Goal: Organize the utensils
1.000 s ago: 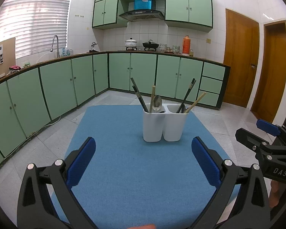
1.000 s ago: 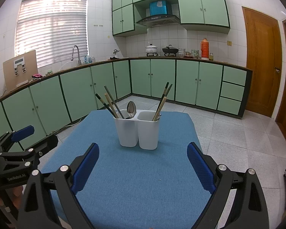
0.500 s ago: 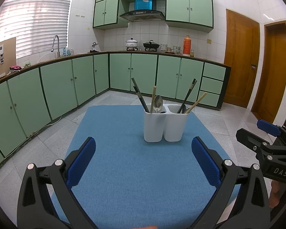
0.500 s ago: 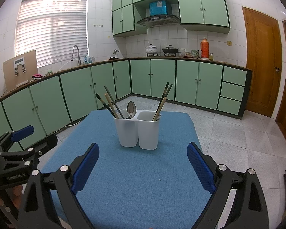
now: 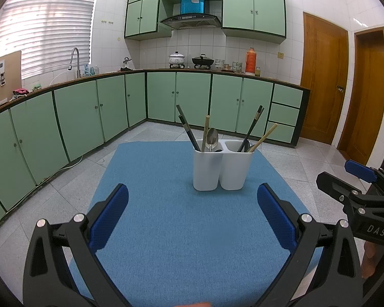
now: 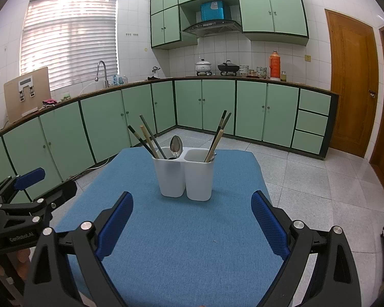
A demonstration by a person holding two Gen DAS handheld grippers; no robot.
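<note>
A white two-compartment utensil holder [image 5: 221, 167] [image 6: 185, 175] stands toward the far end of a blue table mat [image 5: 187, 230] [image 6: 187, 232]. Its left cup holds dark chopsticks [image 5: 187, 128], a bamboo stick and a metal spoon [image 5: 212, 136] [image 6: 176, 144]. The right cup holds dark chopsticks [image 5: 252, 126] and a bamboo stick [image 5: 265, 135]. My left gripper [image 5: 192, 202] is open over the near mat, well short of the holder, with nothing between its fingers. My right gripper [image 6: 192, 204] is likewise open and empty; it also shows at the right edge of the left wrist view.
Green kitchen cabinets [image 5: 102, 107] with a counter wrap around the left and back. Pots and an orange thermos [image 5: 250, 60] sit on the counter. Wooden doors [image 5: 322, 76] stand at the right. Grey tiled floor surrounds the table.
The left wrist view has drifted very slightly, the holder sitting a touch higher and rightward. Both grippers stay open and empty.
</note>
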